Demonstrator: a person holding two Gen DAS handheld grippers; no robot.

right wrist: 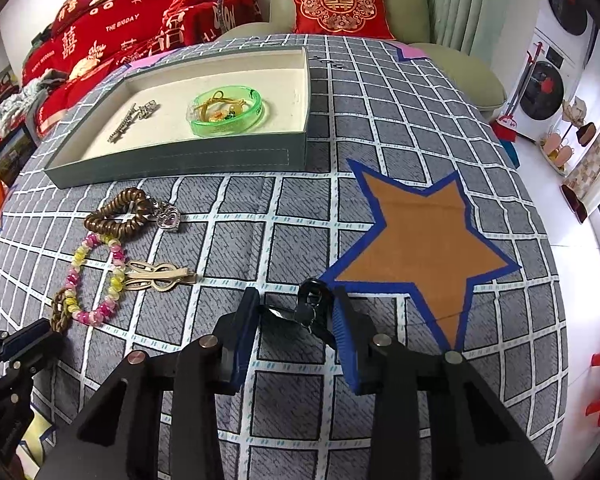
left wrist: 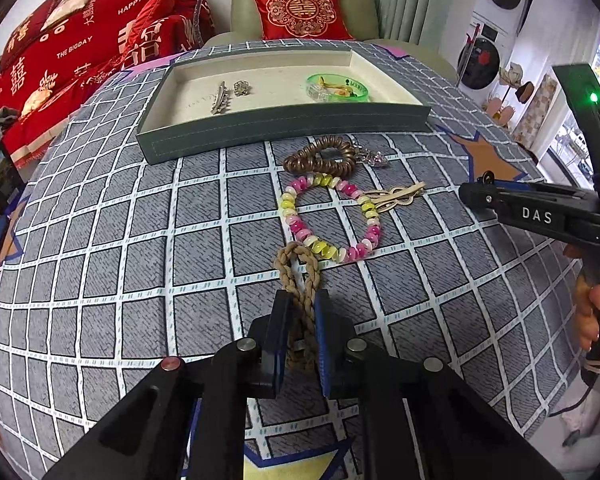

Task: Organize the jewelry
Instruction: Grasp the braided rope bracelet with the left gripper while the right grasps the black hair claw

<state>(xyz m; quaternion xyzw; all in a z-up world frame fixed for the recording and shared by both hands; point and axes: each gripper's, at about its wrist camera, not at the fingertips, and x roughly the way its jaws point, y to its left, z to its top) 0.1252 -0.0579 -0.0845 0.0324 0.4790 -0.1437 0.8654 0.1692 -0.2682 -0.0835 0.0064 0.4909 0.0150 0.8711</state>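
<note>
Nearest, the left gripper [left wrist: 300, 312] is clenched on a braided tan rope bracelet [left wrist: 298, 268], and the right gripper [right wrist: 296, 312] brackets a small black hair claw [right wrist: 310, 306], its grasp unclear. Lifting the rope may drag the pink-and-yellow beaded bracelet [left wrist: 328, 216] touching it. Beyond that bracelet lie one beige clip [left wrist: 396, 198], one brown coil band [left wrist: 320, 156], then one grey tray [left wrist: 284, 128] holding three pieces.
</note>
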